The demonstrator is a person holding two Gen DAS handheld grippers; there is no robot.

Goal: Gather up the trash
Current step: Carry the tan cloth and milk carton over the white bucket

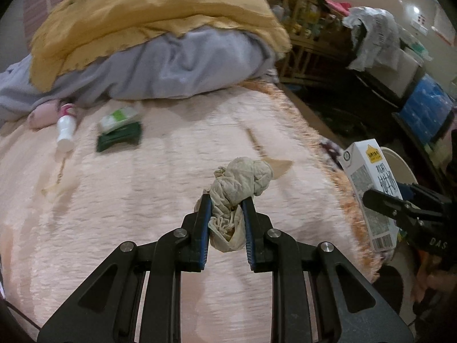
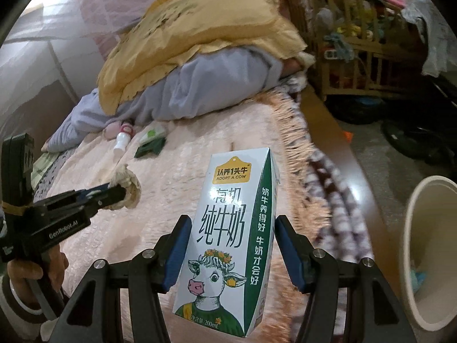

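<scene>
My left gripper (image 1: pixel 226 201) is shut on a crumpled beige tissue wad (image 1: pixel 242 181), lifted above the pink bedspread (image 1: pixel 142 200). My right gripper (image 2: pixel 232 223) is shut on a white and green milk carton (image 2: pixel 228 228) with a cow printed on it, held upright over the bed's right edge. In the left wrist view the carton (image 1: pixel 371 197) and the right gripper (image 1: pixel 371 198) show at the far right. In the right wrist view the left gripper (image 2: pixel 121 193) holds the wad (image 2: pixel 128 185) at the left. A white waste bin (image 2: pixel 428 223) stands open on the floor at the right.
A white bottle (image 1: pixel 66 131) and a green and white packet (image 1: pixel 120 120) lie on the bed near a heap of yellow and grey bedding (image 1: pixel 157 43). A wooden crib (image 2: pixel 357 43) and dark clutter stand right of the bed. A hand (image 2: pixel 37 268) grips the left tool.
</scene>
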